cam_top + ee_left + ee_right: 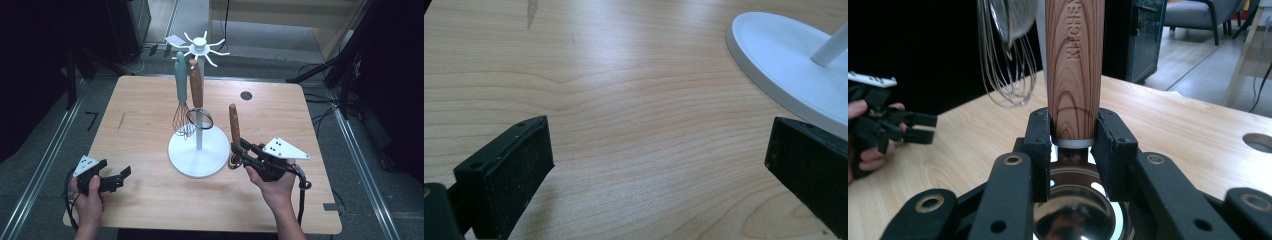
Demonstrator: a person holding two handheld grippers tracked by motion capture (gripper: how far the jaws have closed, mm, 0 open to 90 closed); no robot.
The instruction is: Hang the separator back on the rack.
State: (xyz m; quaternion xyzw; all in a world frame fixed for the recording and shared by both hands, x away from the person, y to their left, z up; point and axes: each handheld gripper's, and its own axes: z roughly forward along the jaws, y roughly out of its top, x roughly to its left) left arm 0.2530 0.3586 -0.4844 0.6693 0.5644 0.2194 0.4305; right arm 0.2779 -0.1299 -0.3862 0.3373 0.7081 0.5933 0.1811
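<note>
Right tongs point(1073, 145) squeeze the bottom of the wooden handle of a spoon point(234, 131), holding it upright beside the white stand point(198, 150) for hanging, while left tongs point(116, 178) wait wide open and empty over the desk point(145, 110).

teal whisk point(181, 95) & strainer point(199, 118) on white stand point(198, 150); wood table point(145, 125)

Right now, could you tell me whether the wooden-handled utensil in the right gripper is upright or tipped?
Upright: the wooden-handled utensil stands handle-up, clamped in the right gripper.
</note>
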